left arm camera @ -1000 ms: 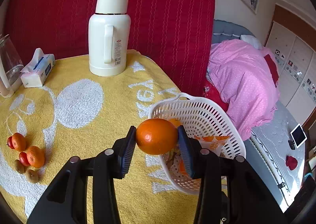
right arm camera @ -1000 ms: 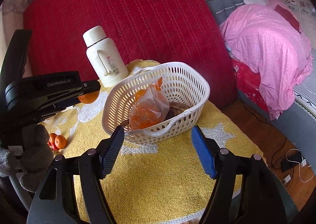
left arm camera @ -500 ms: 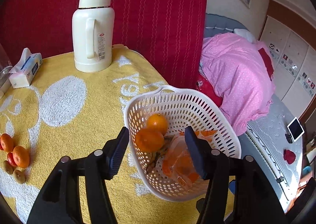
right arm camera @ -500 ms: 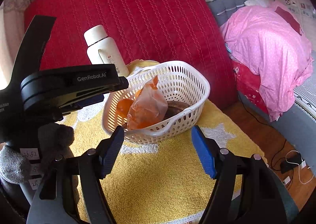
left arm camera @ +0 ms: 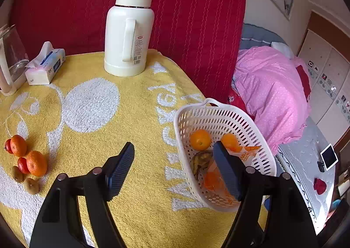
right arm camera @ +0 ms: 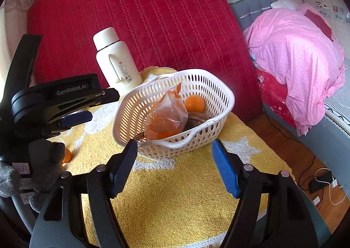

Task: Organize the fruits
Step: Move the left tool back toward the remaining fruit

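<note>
At lower left of the left wrist view, the loose fruit (left arm camera: 26, 160) sits in a small cluster on the yellow towel (left arm camera: 135, 103): two oranges, small red fruits, brown ones. Left gripper (left arm camera: 172, 167) has just been opening its jaws; they stand wide apart with nothing between them, one finger hanging over the white basket (left arm camera: 221, 109) at lower right. Basket holds two loose oranges (left arm camera: 200, 139), a bag of fruit (right arm camera: 167, 117) and something dark. Cluster lies well to the left of these jaws, well apart from the basket. Right gripper (right arm camera: 175, 167), jaws apart and empty, faces the basket's near rim; the cluster shows only at that view's far left edge. Judgement: left hand is nearer and suited for the next pick. Round fruit, no long axis to align.
</note>
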Tool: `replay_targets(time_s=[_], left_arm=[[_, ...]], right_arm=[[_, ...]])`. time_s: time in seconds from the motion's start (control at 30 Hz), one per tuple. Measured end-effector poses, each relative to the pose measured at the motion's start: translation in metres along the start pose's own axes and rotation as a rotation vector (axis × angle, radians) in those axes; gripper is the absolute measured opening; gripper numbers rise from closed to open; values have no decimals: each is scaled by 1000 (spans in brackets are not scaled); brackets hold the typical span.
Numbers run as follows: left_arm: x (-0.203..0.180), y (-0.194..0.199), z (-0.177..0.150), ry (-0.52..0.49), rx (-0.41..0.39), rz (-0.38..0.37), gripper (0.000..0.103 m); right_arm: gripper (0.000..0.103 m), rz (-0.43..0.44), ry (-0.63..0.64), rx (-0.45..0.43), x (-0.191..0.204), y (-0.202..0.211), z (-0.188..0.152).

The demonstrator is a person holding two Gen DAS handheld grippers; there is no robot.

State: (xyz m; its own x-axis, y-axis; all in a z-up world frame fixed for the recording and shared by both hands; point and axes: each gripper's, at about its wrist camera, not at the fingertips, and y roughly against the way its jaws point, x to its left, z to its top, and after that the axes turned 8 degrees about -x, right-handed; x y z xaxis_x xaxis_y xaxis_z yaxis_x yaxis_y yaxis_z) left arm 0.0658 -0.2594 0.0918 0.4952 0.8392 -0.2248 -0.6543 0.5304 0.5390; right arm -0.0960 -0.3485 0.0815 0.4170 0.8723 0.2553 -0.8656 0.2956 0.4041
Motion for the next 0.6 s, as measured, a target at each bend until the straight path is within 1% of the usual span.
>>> replay_targets(time_s=[0.27,0.6], left_arm=[[21,12,-2,14,-20,49,76],[66,29,1,62,-48,132,76]], right_arm=[[72,-8,41,-13,9,3,-2],[73,-17,118,-19,23,4,-6]])
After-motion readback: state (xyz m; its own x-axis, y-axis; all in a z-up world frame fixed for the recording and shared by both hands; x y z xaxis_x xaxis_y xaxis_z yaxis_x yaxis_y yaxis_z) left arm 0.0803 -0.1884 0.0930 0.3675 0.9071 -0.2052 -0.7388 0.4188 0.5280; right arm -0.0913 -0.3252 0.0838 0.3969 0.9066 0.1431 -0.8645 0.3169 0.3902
